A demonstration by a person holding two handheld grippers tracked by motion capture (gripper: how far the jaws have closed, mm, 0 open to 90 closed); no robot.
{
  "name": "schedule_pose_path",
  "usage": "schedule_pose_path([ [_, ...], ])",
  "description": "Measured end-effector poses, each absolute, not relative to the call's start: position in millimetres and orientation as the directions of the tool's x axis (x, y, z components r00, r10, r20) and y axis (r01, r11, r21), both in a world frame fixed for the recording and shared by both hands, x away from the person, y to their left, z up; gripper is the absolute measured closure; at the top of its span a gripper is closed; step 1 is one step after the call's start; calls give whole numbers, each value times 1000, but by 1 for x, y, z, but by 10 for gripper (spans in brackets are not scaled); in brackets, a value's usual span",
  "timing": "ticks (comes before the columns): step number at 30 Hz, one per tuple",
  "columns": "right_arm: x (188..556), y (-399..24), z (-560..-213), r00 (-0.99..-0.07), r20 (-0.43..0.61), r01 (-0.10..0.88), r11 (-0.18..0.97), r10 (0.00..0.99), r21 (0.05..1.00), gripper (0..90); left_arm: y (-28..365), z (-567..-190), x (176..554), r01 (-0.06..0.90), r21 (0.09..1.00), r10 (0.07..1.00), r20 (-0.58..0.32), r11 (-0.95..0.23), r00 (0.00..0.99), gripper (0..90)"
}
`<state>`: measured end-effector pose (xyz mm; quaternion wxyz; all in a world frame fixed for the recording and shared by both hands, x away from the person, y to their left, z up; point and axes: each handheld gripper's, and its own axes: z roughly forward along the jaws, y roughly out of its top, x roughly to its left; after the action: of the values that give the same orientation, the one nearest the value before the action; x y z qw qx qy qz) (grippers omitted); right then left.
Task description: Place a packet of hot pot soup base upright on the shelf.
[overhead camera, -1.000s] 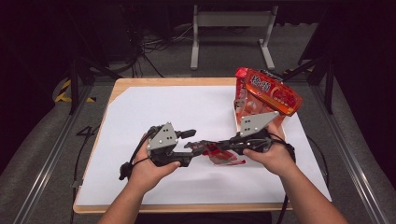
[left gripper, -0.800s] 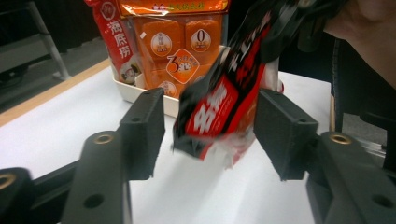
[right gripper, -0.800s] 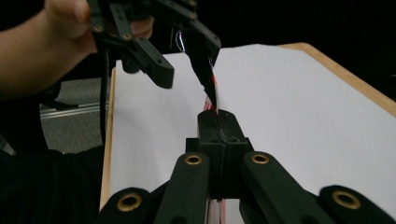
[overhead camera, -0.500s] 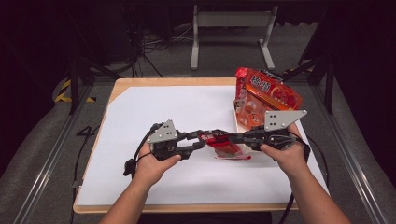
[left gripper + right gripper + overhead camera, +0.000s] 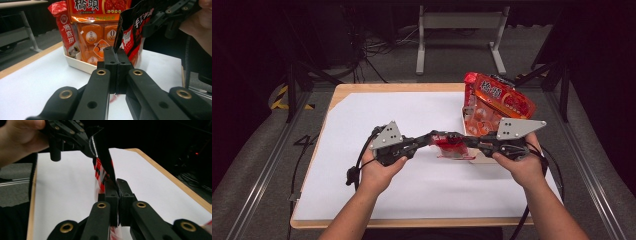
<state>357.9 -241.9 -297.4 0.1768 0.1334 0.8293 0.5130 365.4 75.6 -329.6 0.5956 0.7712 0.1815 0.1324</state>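
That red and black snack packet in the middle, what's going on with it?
A person holds the small red and black foil packet up between two tools, above the white sheet on the table. The left hand-held gripper has just closed its jaws on one edge, and the right hand-held gripper pinches the other. Behind stands a white tray packed with orange and red snack bags.

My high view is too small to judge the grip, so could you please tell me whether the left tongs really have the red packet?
Observer: Yes. The left tongs have just been closing and now pinch the thin edge of the red-and-black packet.
Operator: And the right tongs?
Observer: The right tongs are shut on the packet's opposite edge, seen edge-on above them.
Operator: What is in the tray behind?
Observer: The white tray holds orange sachets standing upright.
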Motion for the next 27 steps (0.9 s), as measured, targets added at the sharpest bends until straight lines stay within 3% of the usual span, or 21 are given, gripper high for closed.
schedule_pose_path([
  [27,361,-272,-294,-758,-221,84,427,614,900,897,27,-308,389,105,975,434,-10,-195,901,900],
])
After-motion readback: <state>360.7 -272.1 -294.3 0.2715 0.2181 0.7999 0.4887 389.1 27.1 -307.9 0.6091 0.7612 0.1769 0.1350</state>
